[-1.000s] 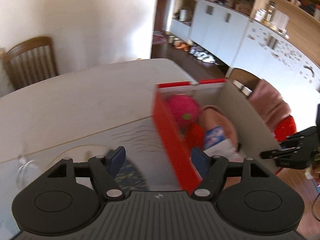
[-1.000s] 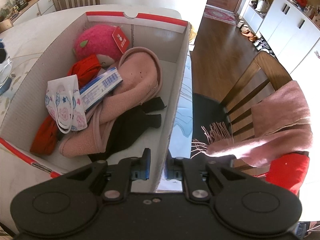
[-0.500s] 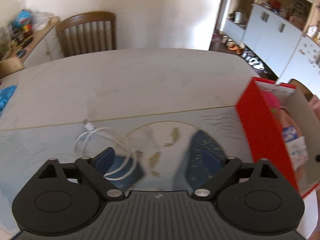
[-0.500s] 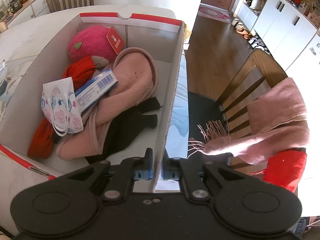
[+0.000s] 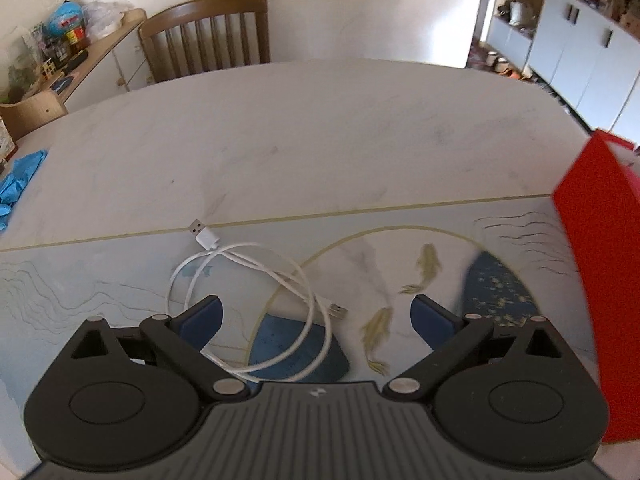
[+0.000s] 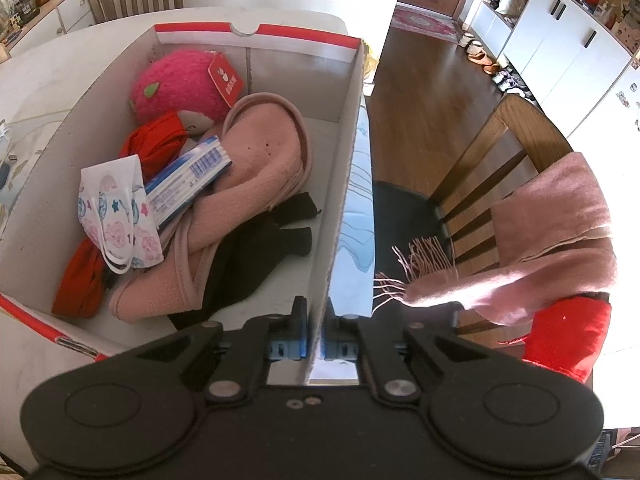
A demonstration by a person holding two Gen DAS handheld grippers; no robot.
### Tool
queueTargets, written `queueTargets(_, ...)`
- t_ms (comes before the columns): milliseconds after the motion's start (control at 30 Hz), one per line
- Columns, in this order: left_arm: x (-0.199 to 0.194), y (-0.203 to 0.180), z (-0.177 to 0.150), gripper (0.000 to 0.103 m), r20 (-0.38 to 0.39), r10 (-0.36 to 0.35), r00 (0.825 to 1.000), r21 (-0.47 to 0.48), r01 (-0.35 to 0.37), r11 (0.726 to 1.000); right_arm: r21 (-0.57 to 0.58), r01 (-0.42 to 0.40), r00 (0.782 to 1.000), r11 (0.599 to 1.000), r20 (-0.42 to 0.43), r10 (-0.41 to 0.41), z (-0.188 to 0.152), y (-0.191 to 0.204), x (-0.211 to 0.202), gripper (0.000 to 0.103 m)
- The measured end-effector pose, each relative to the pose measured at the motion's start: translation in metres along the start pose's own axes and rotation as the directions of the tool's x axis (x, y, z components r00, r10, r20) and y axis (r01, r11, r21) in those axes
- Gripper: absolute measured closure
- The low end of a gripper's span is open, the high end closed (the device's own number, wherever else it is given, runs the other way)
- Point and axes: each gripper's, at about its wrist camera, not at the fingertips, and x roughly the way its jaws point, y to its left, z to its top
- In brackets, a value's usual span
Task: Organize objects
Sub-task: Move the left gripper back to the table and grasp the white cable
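A coiled white USB cable (image 5: 256,276) lies on the table mat, between and just ahead of my open, empty left gripper (image 5: 316,316). My right gripper (image 6: 316,332) is shut on the right wall (image 6: 344,184) of the red-and-white cardboard box. The box holds a pink plush toy (image 6: 176,84), a pink fleece garment (image 6: 256,176), a red cloth (image 6: 156,144), a black cloth (image 6: 256,256), a patterned face mask (image 6: 120,216) and a blue-white packet (image 6: 188,180). The box's red side (image 5: 592,280) shows at the right of the left wrist view.
A wooden chair (image 5: 208,36) stands behind the table, a sideboard with clutter (image 5: 64,60) at far left. Blue gloves (image 5: 20,176) lie at the table's left edge. Right of the box, a chair (image 6: 504,160) carries a pink scarf (image 6: 552,240) and a red item (image 6: 568,336).
My left gripper swung left from the box to the white cable and opened wider. My right gripper kept its hold on the box wall, and the box shifted slightly.
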Motion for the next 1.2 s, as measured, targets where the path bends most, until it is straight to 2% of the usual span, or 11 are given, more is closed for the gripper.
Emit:
queueTargets(133, 0.018, 0.001, 0.002, 0.003, -0.022, 0.033, 0.999, 0.005, -0.033, 0.999, 0.003, 0.000, 1.000, 1.000, -0.004, 0.000, 0.000, 0.000, 0.000, 0.098)
queueTargets(300, 0.031, 0.010, 0.007, 0.004, -0.039, 0.048, 0.998, -0.045, -0.050, 0.998, 0.006, 0.001, 1.000, 1.000, -0.009, 0.000, 0.001, -0.001, 0.001, 0.098)
queueTargets(367, 0.035, 0.011, 0.009, 0.018, -0.048, 0.059, 0.997, -0.046, -0.061, 0.997, 0.007, 0.000, 1.000, 1.000, -0.012, 0.000, 0.002, -0.001, 0.002, 0.098)
queueTargets(433, 0.039, 0.010, 0.010, 0.028, -0.063, 0.071, 0.996, -0.033, -0.073, 0.997, 0.007, 0.001, 1.000, 1.000, -0.014, -0.001, 0.002, -0.001, 0.002, 0.098)
queueTargets(500, 0.043, 0.010, 0.009, 0.032, -0.075, 0.069, 0.995, -0.033, -0.071, 0.997, 0.007, 0.002, 1.000, 1.000, -0.016, -0.002, 0.003, -0.001, 0.003, 0.098)
queueTargets(567, 0.046, 0.010, 0.008, 0.041, -0.086, 0.062, 0.994, -0.041, -0.066, 0.997, 0.006, 0.002, 1.000, 1.000, -0.017, -0.002, 0.003, 0.000, 0.002, 0.098)
queueTargets(633, 0.048, 0.010, 0.008, 0.042, -0.087, 0.060, 0.994, -0.048, -0.064, 0.997, 0.006, 0.002, 1.000, 1.000, -0.018, -0.002, 0.003, -0.001, 0.002, 0.098)
queueTargets(700, 0.048, 0.010, 0.008, 0.050, -0.085, 0.045, 0.995, -0.048, -0.049, 0.998, 0.007, 0.002, 1.000, 1.000, -0.017, -0.002, 0.003, -0.001, 0.003, 0.098)
queueTargets(767, 0.047, 0.010, 0.007, 0.070, -0.087, 0.019, 0.996, -0.056, -0.024, 0.998, 0.006, 0.003, 1.000, 1.000, -0.018, -0.002, 0.003, -0.001, 0.003, 0.098)
queueTargets(967, 0.042, 0.010, 0.005, 0.090, -0.091, 0.009, 0.996, -0.058, -0.014, 0.998, 0.005, 0.003, 1.000, 1.000, -0.017, -0.003, 0.003, -0.001, 0.004, 0.098)
queueTargets(1200, 0.027, 0.010, -0.003, 0.098, -0.084, 0.013, 0.996, -0.036, -0.016, 0.999, 0.004, 0.004, 1.000, 1.000, -0.014, -0.003, 0.003, -0.001, 0.004, 0.098)
